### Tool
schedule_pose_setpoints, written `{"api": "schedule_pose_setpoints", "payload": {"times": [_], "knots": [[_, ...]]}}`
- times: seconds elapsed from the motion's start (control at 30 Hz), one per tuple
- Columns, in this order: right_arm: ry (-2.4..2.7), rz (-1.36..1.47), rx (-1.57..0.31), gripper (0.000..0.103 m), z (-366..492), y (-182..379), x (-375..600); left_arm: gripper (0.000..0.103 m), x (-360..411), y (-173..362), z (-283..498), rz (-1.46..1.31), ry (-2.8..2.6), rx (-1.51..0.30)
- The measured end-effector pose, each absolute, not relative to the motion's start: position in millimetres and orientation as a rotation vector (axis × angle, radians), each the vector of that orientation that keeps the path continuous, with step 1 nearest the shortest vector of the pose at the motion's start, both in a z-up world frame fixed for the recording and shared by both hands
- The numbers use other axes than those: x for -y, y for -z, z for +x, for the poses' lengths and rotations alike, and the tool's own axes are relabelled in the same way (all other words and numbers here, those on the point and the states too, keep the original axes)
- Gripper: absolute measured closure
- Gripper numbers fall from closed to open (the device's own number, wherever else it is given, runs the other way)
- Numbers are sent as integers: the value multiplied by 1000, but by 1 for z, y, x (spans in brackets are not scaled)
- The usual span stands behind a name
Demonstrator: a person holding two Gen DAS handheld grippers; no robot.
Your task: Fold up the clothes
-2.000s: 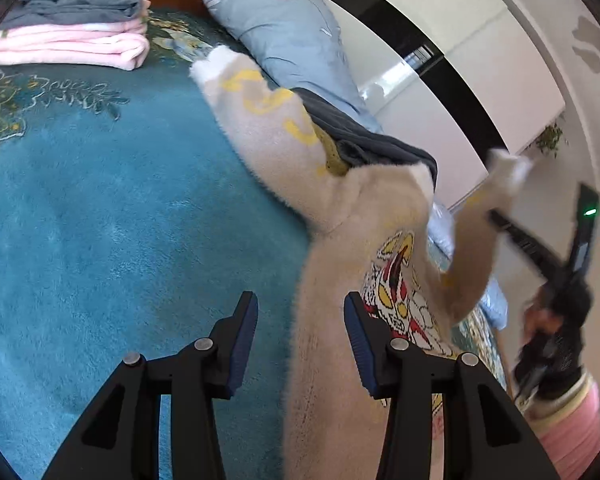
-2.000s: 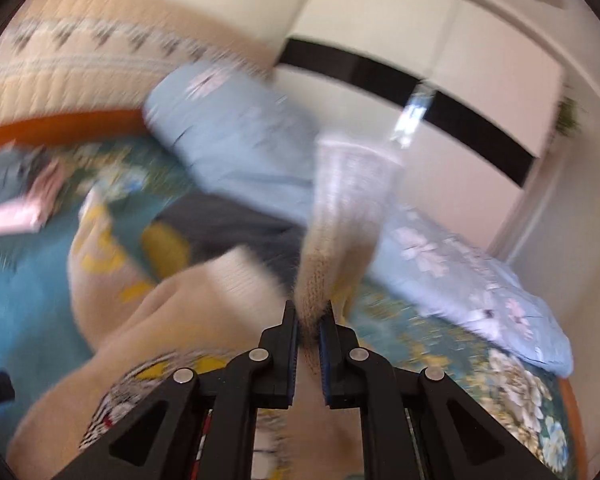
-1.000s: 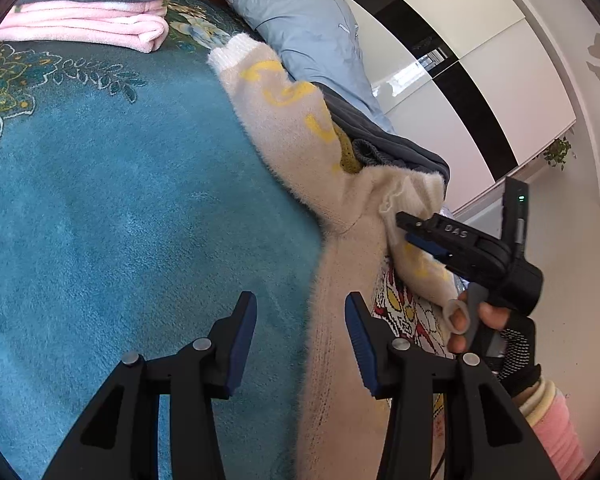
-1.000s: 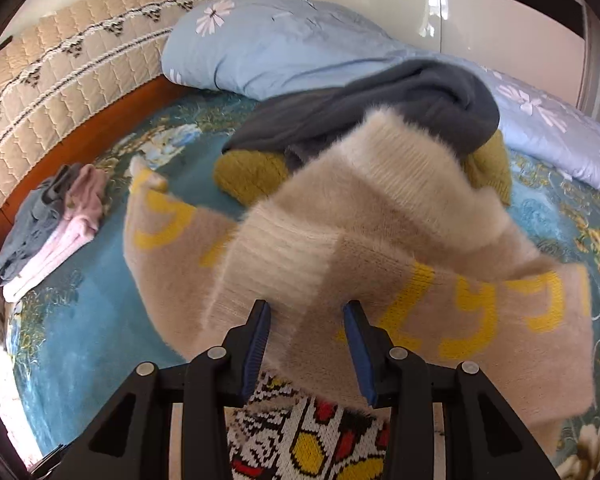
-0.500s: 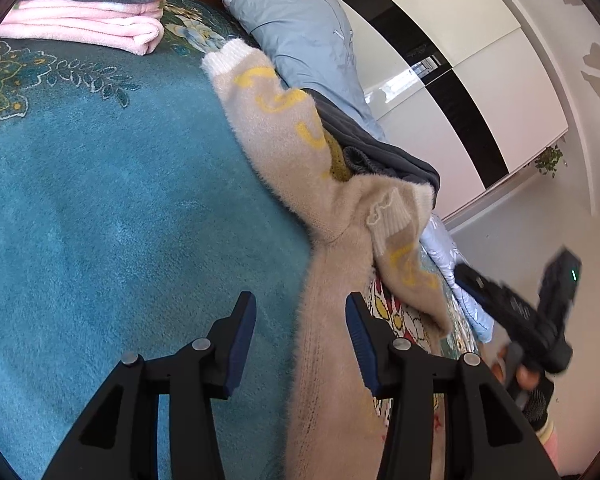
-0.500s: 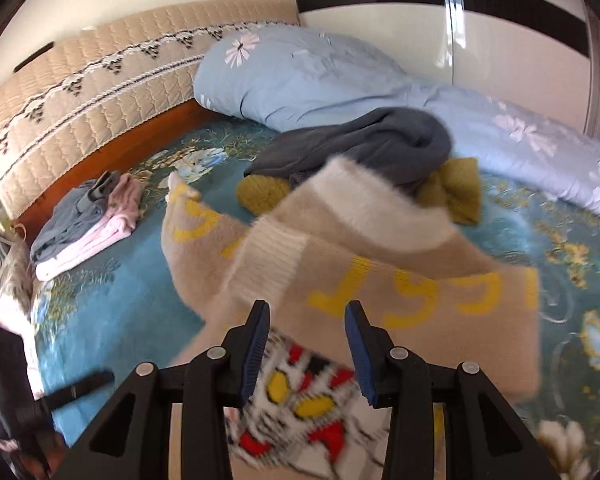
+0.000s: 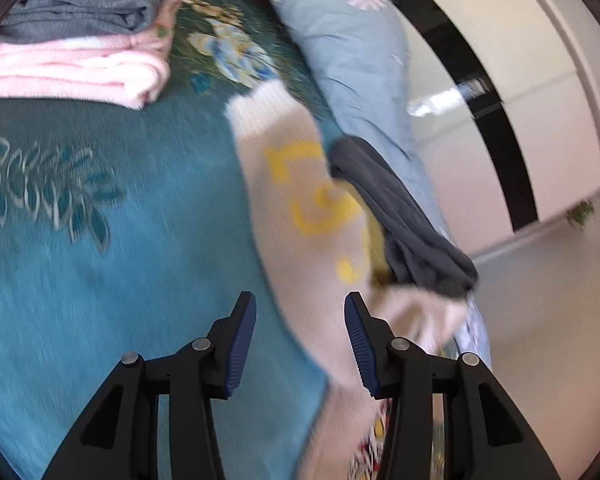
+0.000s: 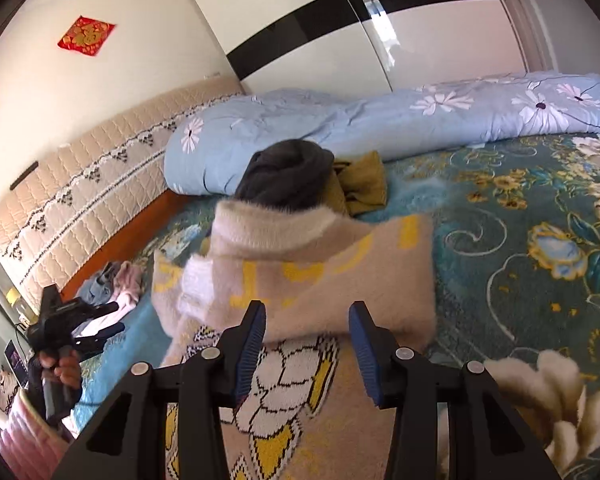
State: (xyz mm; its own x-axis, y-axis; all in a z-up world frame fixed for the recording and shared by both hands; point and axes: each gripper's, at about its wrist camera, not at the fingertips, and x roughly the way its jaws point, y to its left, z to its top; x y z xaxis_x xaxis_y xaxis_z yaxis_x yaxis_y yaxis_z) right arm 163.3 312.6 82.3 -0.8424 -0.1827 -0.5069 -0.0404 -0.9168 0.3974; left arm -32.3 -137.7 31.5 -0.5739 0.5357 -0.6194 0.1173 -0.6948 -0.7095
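While both grippers hang with jaws apart, gripping nothing, the beige sweater lies on the teal blanket — one sleeve stretching toward twelve o'clock. Left gripper is blurred, seemingly just above the sleeve — right gripper over the folded body.

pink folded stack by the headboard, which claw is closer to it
Left. The left claw hangs open over the blue blanket with the pink folded stack just ahead. The right claw is over the beige sweater, farther away.
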Motion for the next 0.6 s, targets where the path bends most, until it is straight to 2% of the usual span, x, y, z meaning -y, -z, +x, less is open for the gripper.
{"api": "schedule_pose_setpoints", "payload": {"times": [0.33, 0.37, 0.47, 0.6], "knots": [[2875, 877, 599, 56, 157, -76, -312, 57, 95, 1, -124, -1513, -2423, 938], [2874, 886, 606, 56, 156, -75, -313, 60, 92, 3, -128, -1524, -2443, 925], [2860, 935, 638, 55, 151, -69, -316, 83, 79, 0, -129, -1550, -2528, 807], [2844, 953, 713, 55, 151, -66, -323, 89, 76, -17, -114, -1487, -2639, 743]]}}
